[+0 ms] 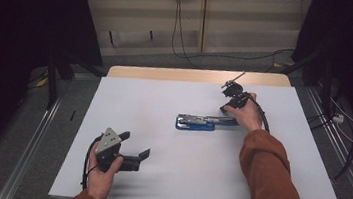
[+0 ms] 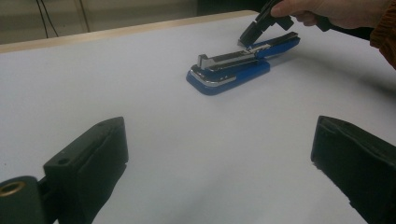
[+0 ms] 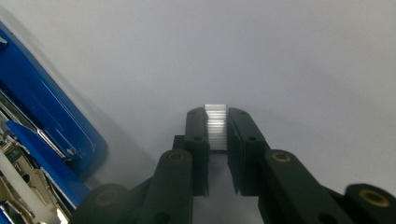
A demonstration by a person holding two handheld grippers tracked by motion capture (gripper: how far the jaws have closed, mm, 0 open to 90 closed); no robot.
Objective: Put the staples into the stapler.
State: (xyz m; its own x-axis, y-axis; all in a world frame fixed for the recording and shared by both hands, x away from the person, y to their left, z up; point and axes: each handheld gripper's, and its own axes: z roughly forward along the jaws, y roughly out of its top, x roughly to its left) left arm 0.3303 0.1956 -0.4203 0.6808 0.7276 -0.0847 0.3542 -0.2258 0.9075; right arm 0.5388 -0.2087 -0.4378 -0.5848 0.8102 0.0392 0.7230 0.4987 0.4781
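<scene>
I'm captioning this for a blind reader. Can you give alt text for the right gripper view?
Black tongs pinch a strip of silver staples above a white table. An opened blue stapler lies at the left edge.

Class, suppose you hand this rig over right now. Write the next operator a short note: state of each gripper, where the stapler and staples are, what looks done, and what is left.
Left gripper: open, empty, resting low at the table's near left, aimed at the stapler.
Right gripper: shut on a staple strip, held just above the white table beside the stapler's rear end.
Stapler: blue, mid-table, lying opened out with its metal staple channel exposed.
Done, by the look of it: stapler opened, strip picked up.
Left, probably: seat the strip in the channel, then close the stapler; the left gripper may be needed to steady it.
</scene>
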